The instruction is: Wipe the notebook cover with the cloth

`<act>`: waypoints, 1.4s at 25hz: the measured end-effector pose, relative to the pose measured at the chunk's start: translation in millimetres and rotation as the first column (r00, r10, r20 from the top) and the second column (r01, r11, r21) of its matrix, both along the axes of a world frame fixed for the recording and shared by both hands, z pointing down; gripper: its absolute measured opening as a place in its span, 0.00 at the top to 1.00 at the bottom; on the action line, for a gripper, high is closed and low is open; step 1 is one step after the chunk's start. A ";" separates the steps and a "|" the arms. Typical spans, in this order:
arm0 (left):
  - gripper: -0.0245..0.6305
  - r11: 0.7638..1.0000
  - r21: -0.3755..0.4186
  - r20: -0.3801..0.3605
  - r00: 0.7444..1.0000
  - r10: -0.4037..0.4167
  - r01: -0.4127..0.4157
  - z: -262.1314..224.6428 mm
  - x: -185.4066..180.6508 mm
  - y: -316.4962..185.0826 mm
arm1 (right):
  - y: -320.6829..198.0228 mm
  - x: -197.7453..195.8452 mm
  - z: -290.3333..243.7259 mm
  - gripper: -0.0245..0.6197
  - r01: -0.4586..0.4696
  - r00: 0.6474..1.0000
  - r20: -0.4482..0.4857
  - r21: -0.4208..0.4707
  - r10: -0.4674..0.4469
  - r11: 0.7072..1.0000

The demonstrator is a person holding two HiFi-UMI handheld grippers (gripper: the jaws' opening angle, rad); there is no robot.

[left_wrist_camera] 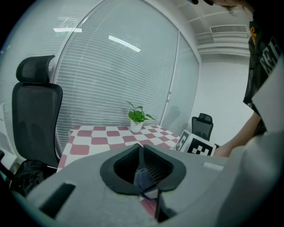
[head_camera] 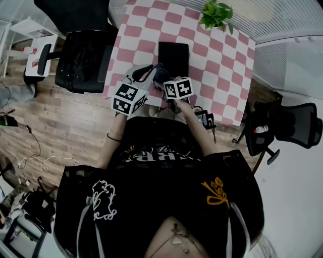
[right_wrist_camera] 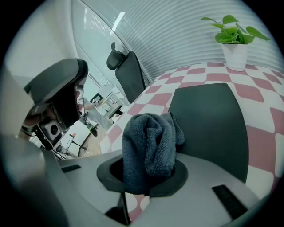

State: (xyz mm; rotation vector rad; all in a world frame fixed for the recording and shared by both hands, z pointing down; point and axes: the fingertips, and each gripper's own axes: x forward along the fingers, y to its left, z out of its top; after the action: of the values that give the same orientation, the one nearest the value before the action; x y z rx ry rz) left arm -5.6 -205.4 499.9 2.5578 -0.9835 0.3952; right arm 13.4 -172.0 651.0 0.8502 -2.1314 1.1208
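Note:
A black notebook (head_camera: pixel 173 55) lies closed on the pink-and-white checked table (head_camera: pixel 146 30), near its front edge. My right gripper (head_camera: pixel 164 80) is shut on a bunched dark blue-grey cloth (head_camera: pixel 162 72), held at the notebook's near left corner. In the right gripper view the cloth (right_wrist_camera: pixel 148 142) bulges out of the right gripper (right_wrist_camera: pixel 148 170), with the notebook (right_wrist_camera: pixel 208 119) just beyond and to the right. My left gripper (head_camera: pixel 149 69) hovers close on the cloth's left. Its jaws (left_wrist_camera: pixel 142 150) meet at the tips, and a scrap of cloth (left_wrist_camera: pixel 143 179) shows through the gap below them.
A potted green plant (head_camera: pixel 216 14) stands at the table's far right corner. A black office chair (head_camera: pixel 83 55) is at the table's left side and another chair (head_camera: pixel 282 126) stands to the right. A cable and small device hang by the table's near right edge (head_camera: pixel 206 119).

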 end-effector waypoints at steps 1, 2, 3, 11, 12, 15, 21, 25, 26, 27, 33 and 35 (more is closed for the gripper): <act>0.92 1.000 0.001 0.000 1.000 0.002 -0.002 -0.3 1.5 0.4 | 0.4 3.9 0.6 0.85 -0.006 1.000 -0.007 0.001 0.006 1.000; 0.92 1.000 0.003 0.000 1.000 0.004 -0.004 -0.5 3.0 0.9 | 0.6 8.0 1.0 0.85 -0.013 1.000 -0.010 0.001 0.013 1.000; 0.93 1.000 0.004 0.000 1.000 0.007 -0.007 -0.6 4.7 1.5 | 0.8 12.5 1.1 0.85 -0.022 1.000 -0.011 0.001 0.022 1.000; 0.92 1.000 0.009 -0.002 1.000 0.028 -0.028 -2.0 21.6 9.2 | -0.9 55.7 -0.7 0.85 -0.103 0.995 -0.010 0.003 0.104 0.995; 0.92 1.000 0.010 -0.002 1.000 0.029 -0.029 -2.4 24.1 10.5 | -0.6 61.3 -1.1 0.85 -0.111 0.994 -0.013 0.004 0.111 0.994; 0.92 0.999 0.011 -0.004 0.999 0.034 -0.034 -3.2 31.8 14.7 | 0.9 78.9 -1.5 0.85 -0.134 0.991 -0.021 0.007 0.134 0.991; 0.92 0.999 0.015 -0.005 0.999 0.031 -0.031 -4.2 47.9 23.7 | 8.3 116.1 -1.1 0.85 -0.178 0.983 -0.037 0.007 0.178 0.984; 0.92 1.000 0.018 -0.003 1.000 0.023 -0.023 -4.3 59.2 32.5 | 13.9 137.1 -0.4 0.85 -0.207 0.978 -0.035 0.003 0.207 0.978; 0.93 1.000 0.019 -0.001 1.000 0.019 -0.019 -4.2 61.6 34.5 | 14.7 140.4 -0.7 0.85 -0.210 0.977 -0.038 0.003 0.210 0.978; 0.92 1.000 0.020 0.000 1.000 0.015 -0.015 -4.2 63.8 36.5 | 15.4 142.7 -1.6 0.85 -0.209 0.977 -0.041 0.008 0.209 0.978; 0.93 0.999 0.024 0.011 1.000 -0.025 0.025 -5.0 72.2 54.9 | 23.2 138.1 -32.3 0.85 -0.193 0.981 0.042 0.067 0.190 0.979; 0.92 0.999 0.024 0.020 0.999 -0.044 0.043 -5.3 72.7 63.6 | 26.2 133.5 -46.1 0.85 -0.178 0.982 0.082 0.093 0.171 0.980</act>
State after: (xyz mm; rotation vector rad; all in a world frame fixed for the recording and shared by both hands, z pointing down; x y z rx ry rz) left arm 67.1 -141.8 494.6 2.5535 -1.0550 0.4006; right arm 146.9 -145.7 604.9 1.0756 -2.2238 1.1563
